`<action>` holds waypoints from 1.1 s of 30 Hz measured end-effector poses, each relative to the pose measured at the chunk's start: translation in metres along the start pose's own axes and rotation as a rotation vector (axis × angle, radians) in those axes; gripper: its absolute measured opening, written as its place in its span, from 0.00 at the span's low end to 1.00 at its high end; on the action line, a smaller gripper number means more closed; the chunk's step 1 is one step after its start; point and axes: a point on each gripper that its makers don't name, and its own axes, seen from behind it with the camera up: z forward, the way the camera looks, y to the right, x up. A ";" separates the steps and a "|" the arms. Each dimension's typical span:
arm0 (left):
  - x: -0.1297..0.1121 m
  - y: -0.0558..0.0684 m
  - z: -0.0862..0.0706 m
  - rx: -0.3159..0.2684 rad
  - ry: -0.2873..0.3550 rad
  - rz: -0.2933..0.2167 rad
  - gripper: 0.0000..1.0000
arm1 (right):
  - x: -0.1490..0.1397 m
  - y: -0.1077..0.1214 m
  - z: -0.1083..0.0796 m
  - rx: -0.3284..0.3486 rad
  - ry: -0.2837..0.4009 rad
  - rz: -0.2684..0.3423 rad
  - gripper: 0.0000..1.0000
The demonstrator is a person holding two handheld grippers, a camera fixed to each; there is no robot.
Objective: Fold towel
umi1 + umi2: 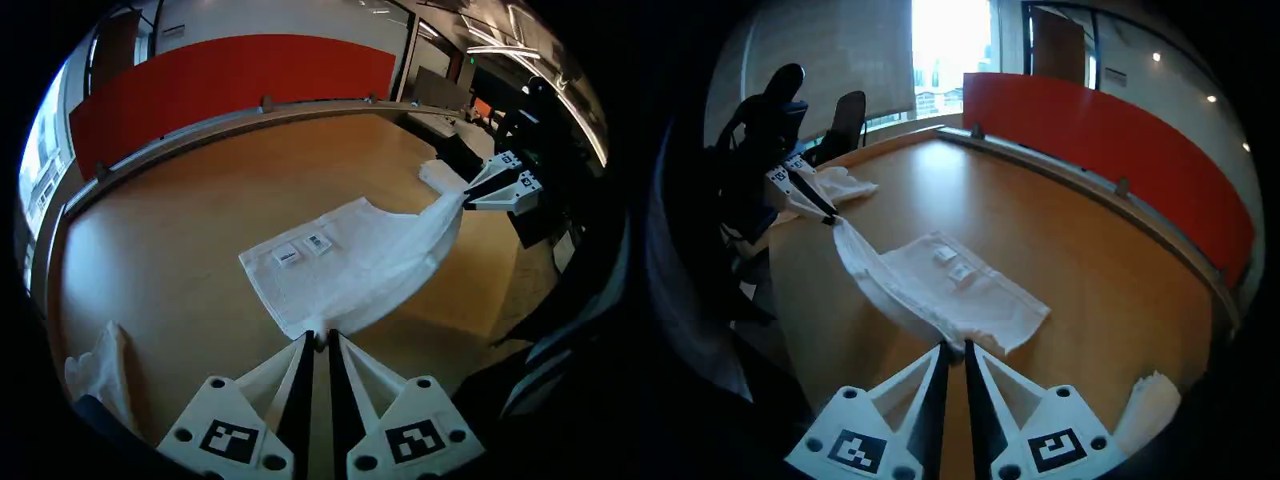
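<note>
Soft white towel (344,264) lies on the smooth wooden table (184,240), one edge lifted into a long drooping fold. At six o'clock the left gripper (320,340) pinches one corner; the right gripper (954,346), narrow too, pinches the other

An office: a long wooden desk (1088,264) backed by a red divider panel (1120,144), dark swivel chairs (848,116) at one end, a bright window (948,40) beyond, strip lights (500,50) on the ceiling.
</note>
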 end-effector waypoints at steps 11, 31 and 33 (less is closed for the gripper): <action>0.019 -0.013 0.019 0.012 0.009 -0.003 0.13 | -0.004 0.017 0.018 -0.023 -0.019 0.016 0.14; 0.038 -0.044 0.072 0.034 -0.005 -0.001 0.13 | -0.010 0.060 0.056 -0.045 -0.060 0.042 0.14; 0.038 -0.046 0.075 0.034 -0.009 0.002 0.13 | -0.012 0.061 0.058 -0.045 -0.064 0.044 0.14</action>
